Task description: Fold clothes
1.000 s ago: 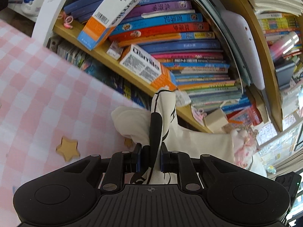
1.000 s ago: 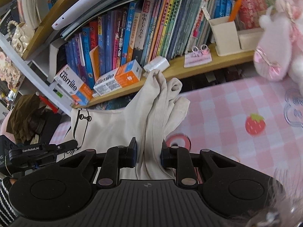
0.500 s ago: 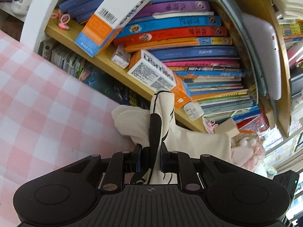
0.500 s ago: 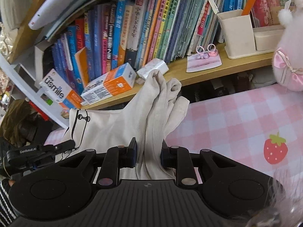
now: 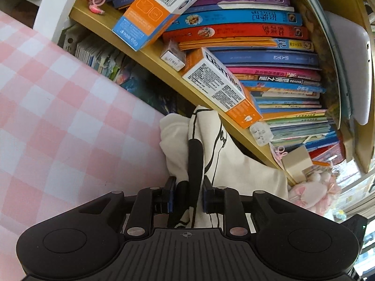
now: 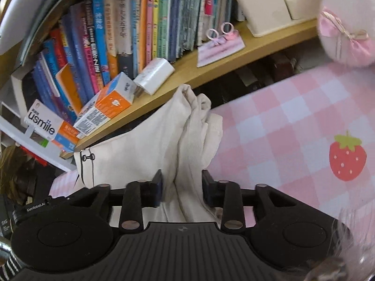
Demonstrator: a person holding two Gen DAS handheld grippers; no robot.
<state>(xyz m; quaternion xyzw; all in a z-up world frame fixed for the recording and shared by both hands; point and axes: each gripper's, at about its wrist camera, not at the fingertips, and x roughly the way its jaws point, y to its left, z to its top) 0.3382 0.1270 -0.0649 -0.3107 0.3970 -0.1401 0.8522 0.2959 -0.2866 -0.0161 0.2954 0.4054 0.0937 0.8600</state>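
A cream garment with black line print (image 5: pixel 225 164) lies bunched at the far edge of the pink checked tablecloth (image 5: pixel 58 128), under the bookshelf. My left gripper (image 5: pixel 188 187) is opening. A fold of the garment with a black trim strip still stands between its pads, which have loosened from it. In the right wrist view the same garment (image 6: pixel 145 149) spreads leftward. My right gripper (image 6: pixel 181 182) is also opening, and a gathered cream fold runs between its jaws with a small gap at the left pad.
A wooden shelf (image 6: pixel 211 68) packed with books sits just beyond the garment, with toothpaste boxes (image 5: pixel 222 86) leaning on its lip. A pink plush toy (image 6: pixel 346 30) stands at the right. The tablecloth (image 6: pixel 281 128) carries a strawberry print (image 6: pixel 346 157).
Both grippers moved down and closer to the shelf with the garment. Their jaws, shut on the cloth before, now stand wider apart around it.
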